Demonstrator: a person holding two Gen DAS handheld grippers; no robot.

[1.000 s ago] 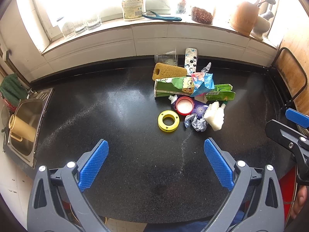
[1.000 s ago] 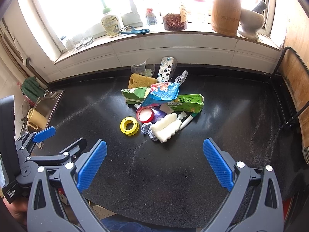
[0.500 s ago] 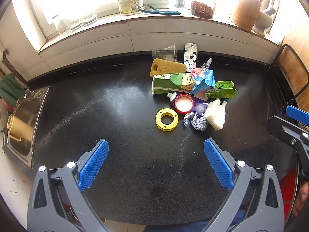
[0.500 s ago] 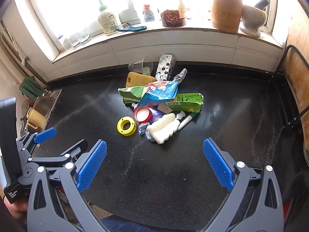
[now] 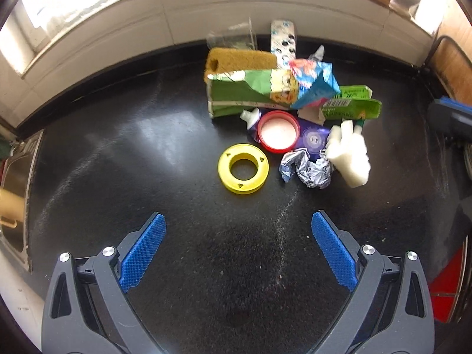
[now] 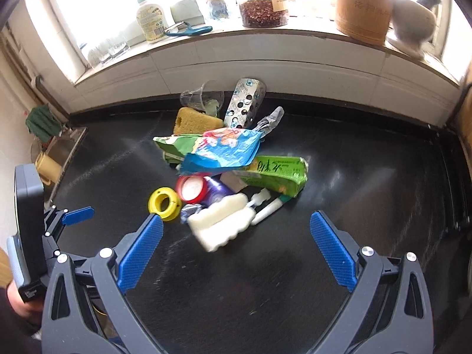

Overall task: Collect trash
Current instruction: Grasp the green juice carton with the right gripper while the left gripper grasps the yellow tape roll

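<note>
Item: trash heap on a black counter (image 5: pixel 124 153), gathered toward the back edge, right of centre, just short of the tiled wall.

Tongs: left gripper (image 5: pixel 239 236) spread wide, nothing held; right gripper (image 6: pixel 236 236) spread wide, nothing held. Both are held over the front of the counter, the heap lying straight ahead of each.

Governing relation: the white foam piece (image 6: pixel 221 224) is judged the nearest item to the right gripper, just beyond its fingertips, long axis running from near-left to far-right across the opening. The yellow ring (image 5: pixel 243 168) is the outlier on the heap's left flank, flat, squarely ahead of the left gripper.

Count, as visible:
- foam piece, one
- yellow ring, one
- red-rimmed lid (image 5: pixel 277 129), one
- crumpled foil (image 5: pixel 306 168), one
- green cartons, two (image 6: pixel 277 171) (image 5: pixel 236 94)
- blue printed wrapper (image 6: pixel 224 150), one
- sponge (image 5: pixel 239 60), one
- blister pack (image 6: pixel 243 103), one, leaning on the wall
- clear cup (image 6: pixel 202 96), one, tipped over
- white pen-like stick (image 6: pixel 268 209), one

No bin can be made out.
</note>
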